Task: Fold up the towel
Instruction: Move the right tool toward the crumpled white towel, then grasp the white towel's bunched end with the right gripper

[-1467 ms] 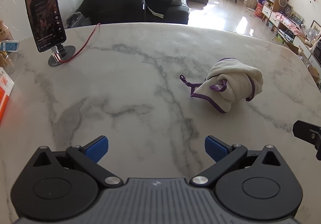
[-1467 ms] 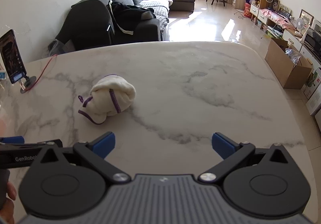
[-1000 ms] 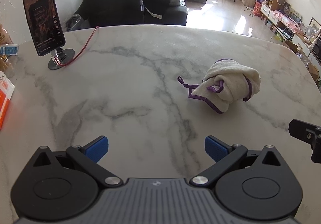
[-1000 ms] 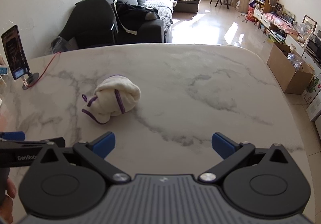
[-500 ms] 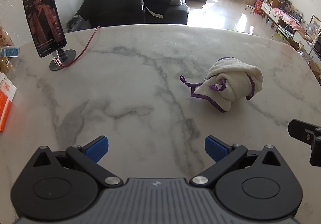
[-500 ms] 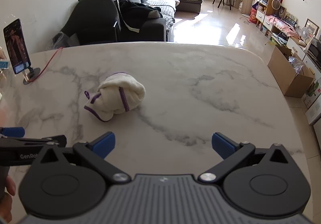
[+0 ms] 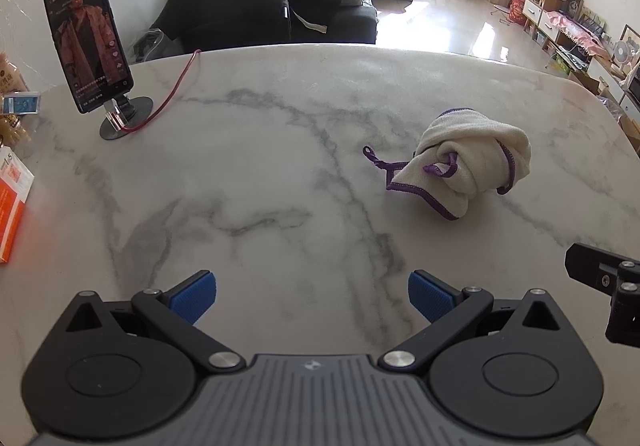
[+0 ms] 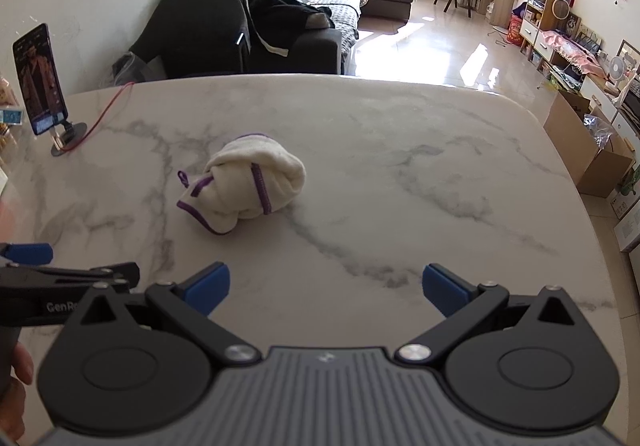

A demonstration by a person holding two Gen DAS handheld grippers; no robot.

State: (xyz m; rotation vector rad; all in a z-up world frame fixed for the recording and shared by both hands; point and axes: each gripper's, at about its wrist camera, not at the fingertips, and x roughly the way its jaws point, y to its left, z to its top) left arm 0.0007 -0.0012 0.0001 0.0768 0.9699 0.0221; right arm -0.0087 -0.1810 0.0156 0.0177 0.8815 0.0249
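A cream towel with purple trim lies bunched in a lump on the marble table [image 7: 280, 150], right of centre in the left wrist view [image 7: 472, 162] and left of centre in the right wrist view [image 8: 248, 182]. My left gripper [image 7: 312, 296] is open and empty, near the table's front edge, well short of the towel. My right gripper [image 8: 325, 288] is open and empty, also near the front edge, to the right of the towel. Part of the right gripper shows at the right edge of the left wrist view [image 7: 604, 294].
A phone on a round stand [image 7: 90, 46] with a red cable [image 7: 172, 94] stands at the table's far left. An orange box [image 7: 12, 206] lies at the left edge. A dark sofa [image 8: 248, 30] is behind the table. Cardboard boxes [image 8: 588, 150] sit on the floor to the right.
Both grippers have shifted slightly, and the towel sits a little more to the right in the right wrist view. The towel has not been touched. Both grippers stay open.
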